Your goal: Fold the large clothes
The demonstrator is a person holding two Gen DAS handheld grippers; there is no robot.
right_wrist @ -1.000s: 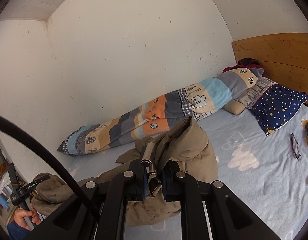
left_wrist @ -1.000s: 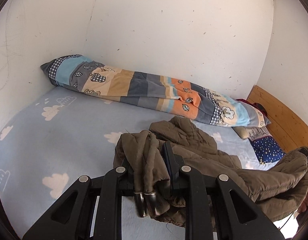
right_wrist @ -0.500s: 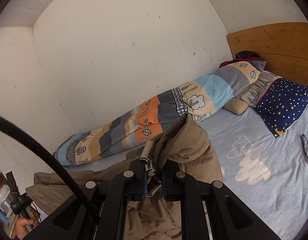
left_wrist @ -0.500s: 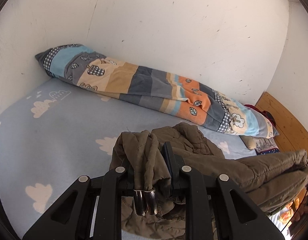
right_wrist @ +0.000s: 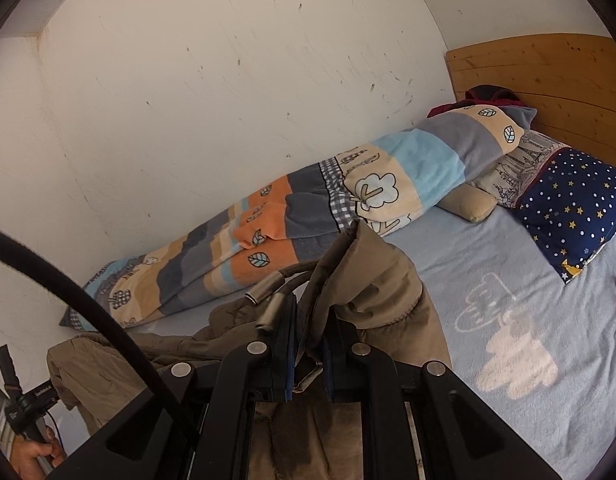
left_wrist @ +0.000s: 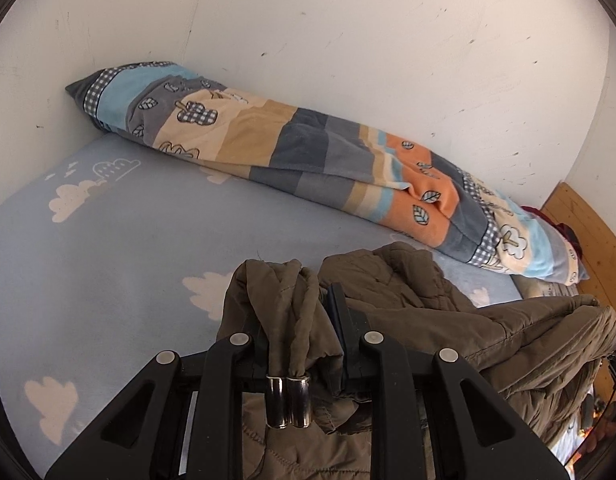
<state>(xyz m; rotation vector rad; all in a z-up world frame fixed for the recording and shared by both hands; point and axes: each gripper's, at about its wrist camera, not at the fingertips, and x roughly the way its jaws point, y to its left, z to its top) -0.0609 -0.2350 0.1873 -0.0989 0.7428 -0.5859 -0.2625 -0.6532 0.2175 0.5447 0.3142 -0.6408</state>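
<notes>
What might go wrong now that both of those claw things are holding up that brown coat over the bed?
1. The left gripper pinches only a bunched edge of the coat, with the cord ends dangling; the thick fabric could slip out.
2. The right gripper also grips just a narrow fold, so the heavy coat may sag unevenly and land crumpled.
3. The coat hangs close to the rolled blanket and could drag against it when laid on the bed.

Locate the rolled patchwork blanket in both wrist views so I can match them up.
Left wrist: the patchwork blanket runs along the wall from upper left down to the right edge, beyond the olive jacket.
Right wrist: the patchwork blanket runs from lower left up to the wooden headboard at upper right.
Shared landmark: its orange leaf-print patch.
</notes>
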